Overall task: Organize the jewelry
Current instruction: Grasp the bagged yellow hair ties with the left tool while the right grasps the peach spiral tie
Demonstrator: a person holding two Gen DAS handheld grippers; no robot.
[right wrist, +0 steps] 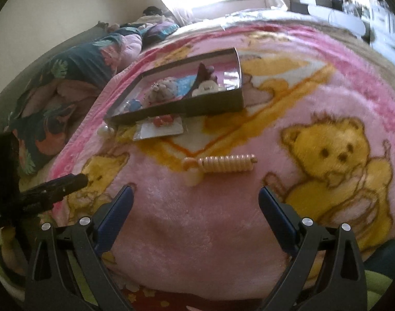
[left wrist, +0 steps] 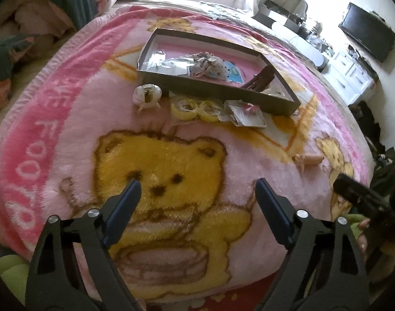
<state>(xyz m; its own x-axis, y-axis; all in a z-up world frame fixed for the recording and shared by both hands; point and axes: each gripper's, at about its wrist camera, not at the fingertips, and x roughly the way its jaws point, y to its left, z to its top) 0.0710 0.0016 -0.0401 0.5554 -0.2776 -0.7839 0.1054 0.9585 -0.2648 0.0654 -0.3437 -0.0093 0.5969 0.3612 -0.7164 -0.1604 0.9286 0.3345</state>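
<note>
Peach-coloured spiral bead bracelet sits on the pink bear blanket just ahead of the right gripper's spread, empty fingers, so I'd drop low, pinch across the coil, then carry it to the dark shallow box.

We see a fluffy pink blanket printed with yellow-orange teddy bears and a deeper pink border bearing white letters. On it sits a shallow dark grey cardboard box with a pink floor. Beside the box lie a pearly white hair claw, pale yellow rings in clear wrapping and a white card carrying red beads. A peach-beige ribbed hair clip lies apart. Our grippers have black frames with blue finger pads.
</note>
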